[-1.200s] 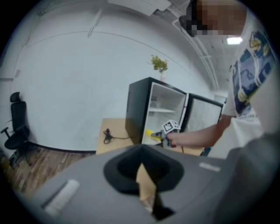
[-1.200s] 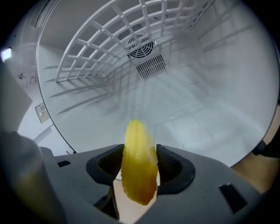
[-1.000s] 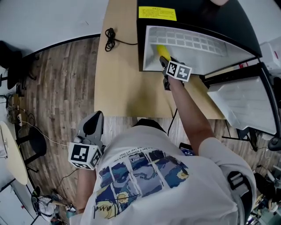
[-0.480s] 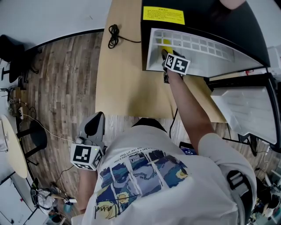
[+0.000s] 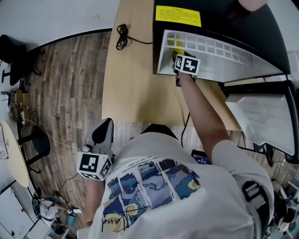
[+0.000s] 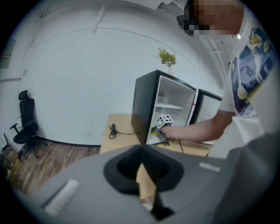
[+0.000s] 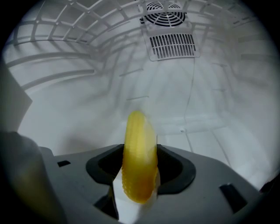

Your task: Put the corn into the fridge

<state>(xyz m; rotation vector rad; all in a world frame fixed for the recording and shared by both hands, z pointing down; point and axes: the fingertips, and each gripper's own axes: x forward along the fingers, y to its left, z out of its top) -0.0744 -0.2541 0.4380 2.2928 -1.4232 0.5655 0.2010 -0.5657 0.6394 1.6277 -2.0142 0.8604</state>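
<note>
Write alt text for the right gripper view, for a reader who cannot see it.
A yellow corn cob is clamped upright between the jaws of the right hand-held gripper, seen close up. Behind it is the white inside of the fridge, with a slotted vent and a round grille high on the back wall.

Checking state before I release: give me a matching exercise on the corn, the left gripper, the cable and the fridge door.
Things:
1. corn
2. left gripper
3. cable
4. fridge door

States:
A. swung open
B. lying on the wooden table
C. shut, holding nothing
D. gripped, inside the fridge

Pairs: 1-D, 2-C, 3-B, 4-A
</note>
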